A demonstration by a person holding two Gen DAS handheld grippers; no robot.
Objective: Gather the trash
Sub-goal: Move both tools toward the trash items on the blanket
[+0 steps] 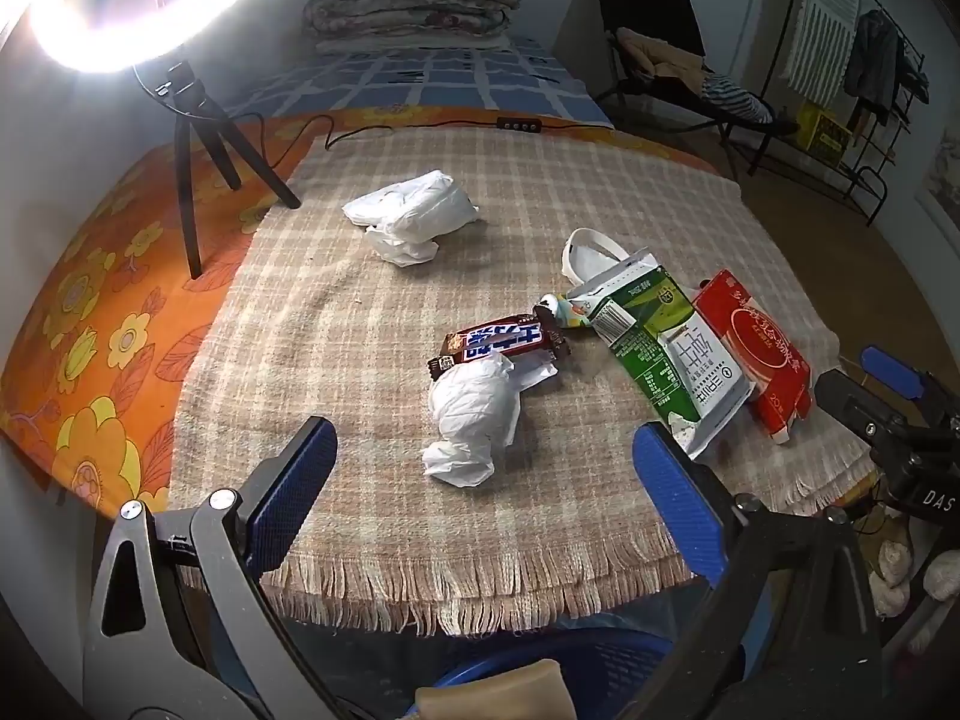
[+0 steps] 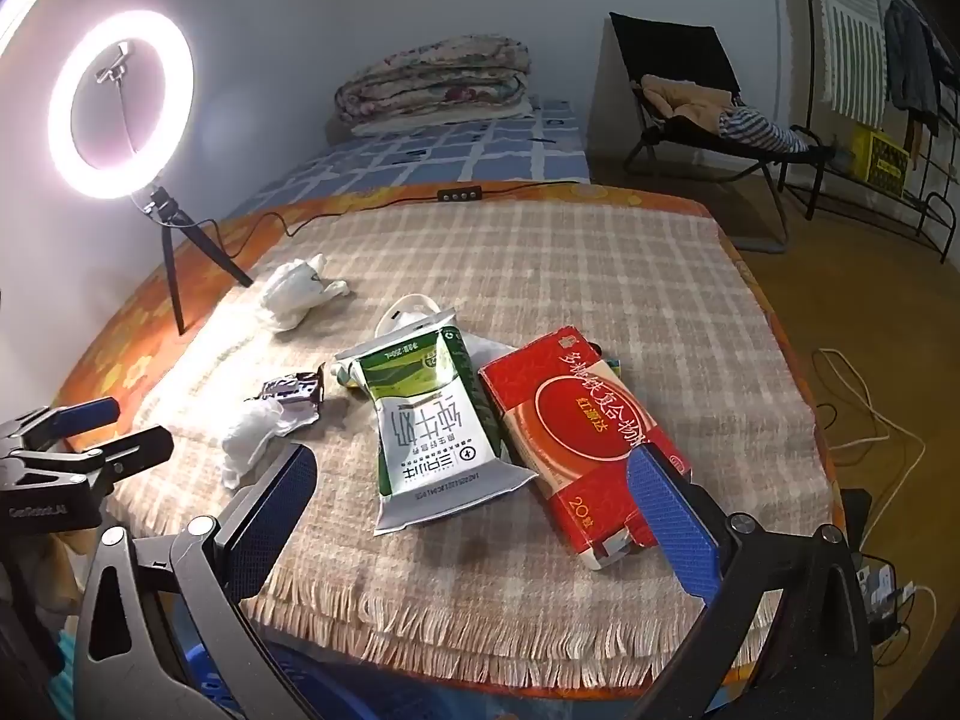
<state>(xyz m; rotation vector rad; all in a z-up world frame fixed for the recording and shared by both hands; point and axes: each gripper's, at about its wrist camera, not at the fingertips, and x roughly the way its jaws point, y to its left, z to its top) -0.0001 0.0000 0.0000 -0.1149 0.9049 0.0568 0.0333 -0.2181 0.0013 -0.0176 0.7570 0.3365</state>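
Left tool (image 1: 483,474) and right tool (image 2: 471,501) (both wide open, empty) above plaid-clothed counter (image 2: 600,276) bearing crumpled white tissue wad (image 1: 474,420), flattened green-and-white milk carton (image 2: 432,420), flat red cardboard box (image 2: 576,426).

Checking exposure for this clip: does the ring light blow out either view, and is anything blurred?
Left wrist view: the ring light is overexposed, flaring the top-left corner. Right wrist view: it stays a clean ring with mild halo. Both show fisheye bending at the edges; the milk carton text stays sharp.
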